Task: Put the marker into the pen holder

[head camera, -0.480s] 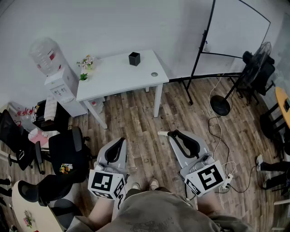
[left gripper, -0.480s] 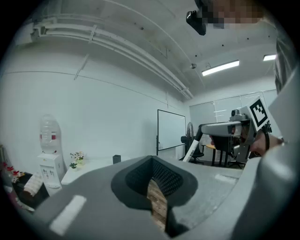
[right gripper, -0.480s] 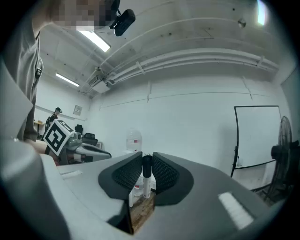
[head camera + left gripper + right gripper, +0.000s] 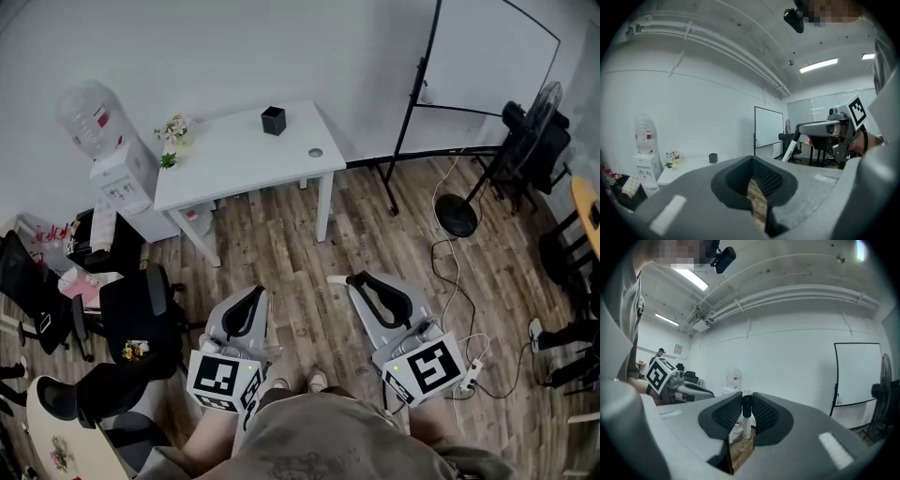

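The black square pen holder [image 4: 273,120] stands near the back edge of a white table [image 4: 234,164], far ahead of both grippers; the left gripper view shows the holder [image 4: 713,158] small and distant. My right gripper [image 4: 357,279] hovers over the wood floor, shut on a white marker with a black cap [image 4: 746,417], held upright between the jaws; its white end [image 4: 335,278] sticks out to the left. My left gripper [image 4: 252,294] is beside it, shut with nothing in it, and in its own view the left gripper [image 4: 752,162] has jaws that meet at the tips.
A small flower pot [image 4: 175,129] and a round disc [image 4: 316,152] sit on the table. A water dispenser [image 4: 114,164] stands left of it, and office chairs [image 4: 136,314] are at near left. A whiteboard stand [image 4: 469,75], a fan [image 4: 530,131] and floor cables [image 4: 459,300] fill the right.
The table and pen holder have slid slightly left and up in the head view. Both grippers keep nearly the same place and the same grip.
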`<state>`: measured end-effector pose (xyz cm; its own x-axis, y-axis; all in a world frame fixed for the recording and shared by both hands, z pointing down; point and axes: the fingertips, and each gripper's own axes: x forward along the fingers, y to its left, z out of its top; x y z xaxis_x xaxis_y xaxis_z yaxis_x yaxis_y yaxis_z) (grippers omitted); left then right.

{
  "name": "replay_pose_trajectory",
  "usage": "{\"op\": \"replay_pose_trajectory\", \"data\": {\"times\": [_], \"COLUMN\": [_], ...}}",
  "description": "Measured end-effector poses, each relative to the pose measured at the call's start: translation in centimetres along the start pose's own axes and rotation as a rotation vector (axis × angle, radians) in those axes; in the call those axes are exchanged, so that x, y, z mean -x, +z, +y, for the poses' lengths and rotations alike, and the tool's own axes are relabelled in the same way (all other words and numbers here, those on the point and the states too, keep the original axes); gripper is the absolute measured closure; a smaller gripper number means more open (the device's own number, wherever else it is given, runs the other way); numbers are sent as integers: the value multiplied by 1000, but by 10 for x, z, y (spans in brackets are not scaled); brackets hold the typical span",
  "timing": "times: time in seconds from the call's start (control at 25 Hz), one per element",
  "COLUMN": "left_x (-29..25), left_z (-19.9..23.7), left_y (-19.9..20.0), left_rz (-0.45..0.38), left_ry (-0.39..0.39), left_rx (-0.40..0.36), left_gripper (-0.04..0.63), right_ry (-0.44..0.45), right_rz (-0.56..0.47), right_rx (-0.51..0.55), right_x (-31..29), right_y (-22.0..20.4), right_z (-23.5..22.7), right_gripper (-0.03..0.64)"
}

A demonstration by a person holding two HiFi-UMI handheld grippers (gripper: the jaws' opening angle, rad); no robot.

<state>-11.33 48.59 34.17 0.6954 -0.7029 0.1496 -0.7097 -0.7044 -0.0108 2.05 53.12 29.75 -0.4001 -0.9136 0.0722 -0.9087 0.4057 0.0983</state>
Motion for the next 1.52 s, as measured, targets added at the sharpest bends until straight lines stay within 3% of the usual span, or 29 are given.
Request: {"op": "replay_pose_trajectory", "data": {"times": [0.28,0.84,1.52], "left_x": [-10,-50,-172], "left_z": [-6,24,144], "left_y": [-3,-12,6], "left_rz": [30,75,62], "left_ry": [-17,-18,-78], "left_rx": [-28,-49,-21], "left_gripper": [595,595,595], "right_ry": [23,42,3], "right_rz": [43,83,95], "right_rx": [-8,-4,12], "right_x": [0,-43,-202], "right_y": [-18,-33,-17], "right_z": [-8,-28,-97], "right_gripper": [520,520,520]}}
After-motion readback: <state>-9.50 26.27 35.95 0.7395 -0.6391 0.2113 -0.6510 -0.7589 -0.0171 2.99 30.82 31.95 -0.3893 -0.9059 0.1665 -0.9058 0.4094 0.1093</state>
